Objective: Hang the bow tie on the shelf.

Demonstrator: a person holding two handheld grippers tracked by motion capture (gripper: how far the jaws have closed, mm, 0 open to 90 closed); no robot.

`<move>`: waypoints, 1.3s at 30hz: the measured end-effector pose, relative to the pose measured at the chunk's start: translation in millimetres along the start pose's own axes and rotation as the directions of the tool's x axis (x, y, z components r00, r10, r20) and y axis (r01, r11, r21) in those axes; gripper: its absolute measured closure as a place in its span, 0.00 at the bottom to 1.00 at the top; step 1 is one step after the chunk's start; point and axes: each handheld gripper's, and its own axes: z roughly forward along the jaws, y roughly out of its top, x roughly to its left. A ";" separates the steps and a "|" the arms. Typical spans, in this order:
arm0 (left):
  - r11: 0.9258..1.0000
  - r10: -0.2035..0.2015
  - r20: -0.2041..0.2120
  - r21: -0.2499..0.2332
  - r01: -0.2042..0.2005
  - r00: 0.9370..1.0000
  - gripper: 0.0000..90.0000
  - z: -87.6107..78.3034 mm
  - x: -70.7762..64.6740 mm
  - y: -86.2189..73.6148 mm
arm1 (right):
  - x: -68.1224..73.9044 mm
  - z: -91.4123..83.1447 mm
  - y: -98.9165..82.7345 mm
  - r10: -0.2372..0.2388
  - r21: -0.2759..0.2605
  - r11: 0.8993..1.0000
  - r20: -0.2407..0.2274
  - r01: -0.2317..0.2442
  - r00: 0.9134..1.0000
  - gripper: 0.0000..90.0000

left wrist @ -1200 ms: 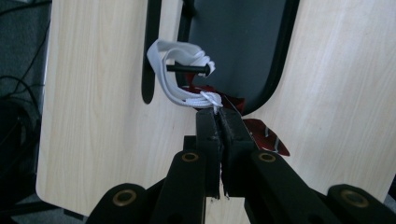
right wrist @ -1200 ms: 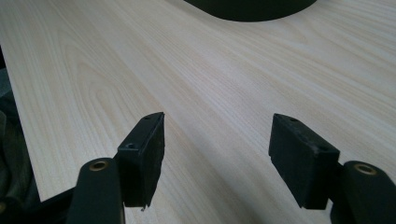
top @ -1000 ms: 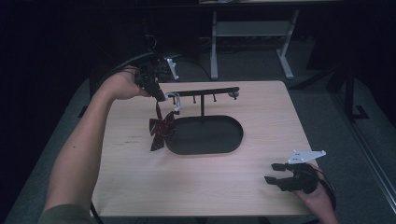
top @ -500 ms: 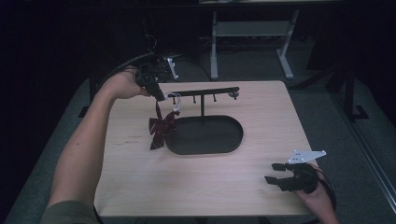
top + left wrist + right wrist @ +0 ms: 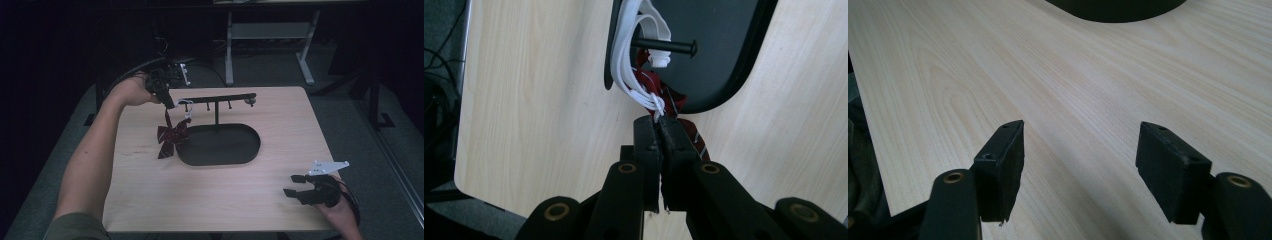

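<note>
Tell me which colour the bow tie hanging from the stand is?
The bow tie is dark red with thin pale stripes; the stripes show best in the left gripper view.

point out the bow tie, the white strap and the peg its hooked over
bow tie (image 5: 172, 138), high view, on the red knot
white strap (image 5: 626, 55), left gripper view, on the looped band left of the peg
peg (image 5: 674, 46), left gripper view, on its black shaft

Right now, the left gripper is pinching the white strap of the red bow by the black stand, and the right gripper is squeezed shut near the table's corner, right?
Not quite. The right gripper is open, its jaws wide apart over bare table, as the right gripper view shows. The rest holds: the left gripper pinches the white strap of the red bow by the black stand.
</note>
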 end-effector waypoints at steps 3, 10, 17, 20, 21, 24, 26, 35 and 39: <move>1.000 -0.006 0.000 0.002 0.006 1.000 0.97 0.9 1.1 -0.6 | 0.0 -0.2 0.0 -0.001 0.000 1.000 0.000 0.001 1.000 0.39; 1.000 -0.010 0.004 0.022 0.010 1.000 0.97 4.8 2.6 0.3 | -0.3 0.2 -0.1 -0.001 0.001 1.000 0.001 0.001 1.000 0.39; 0.999 -0.017 0.003 0.035 0.017 1.000 0.96 7.3 5.0 0.2 | -0.7 -0.2 -0.3 -0.001 0.001 1.000 0.000 0.001 1.000 0.39; 0.999 -0.019 0.004 0.032 0.019 1.000 0.94 7.1 4.6 0.4 | -0.9 -0.1 -0.3 0.000 0.001 1.000 -0.001 0.000 1.000 0.39; 0.999 -0.017 0.005 0.035 0.017 1.000 0.93 7.0 4.4 0.5 | -1.0 0.1 -0.3 -0.001 0.001 1.000 0.000 0.001 1.000 0.39; 0.999 -0.017 -0.002 0.034 0.017 1.000 0.92 6.7 3.4 -0.1 | -1.0 0.5 -0.6 0.000 0.004 1.000 -0.001 0.000 1.000 0.39; 0.999 -0.018 0.000 0.032 0.018 1.000 0.91 5.7 2.1 -0.5 | -0.9 0.2 -0.7 0.001 0.003 1.000 0.000 -0.001 1.000 0.39; 0.999 0.002 0.002 0.035 -0.002 1.000 0.89 2.8 -5.3 -1.4 | -1.3 1.6 0.3 -0.002 0.004 1.000 -0.006 0.002 1.000 0.39; 1.000 -0.003 0.008 0.018 0.003 1.000 0.87 3.6 -6.0 -4.0 | -2.3 1.1 -0.6 0.000 0.003 1.000 -0.003 0.000 1.000 0.39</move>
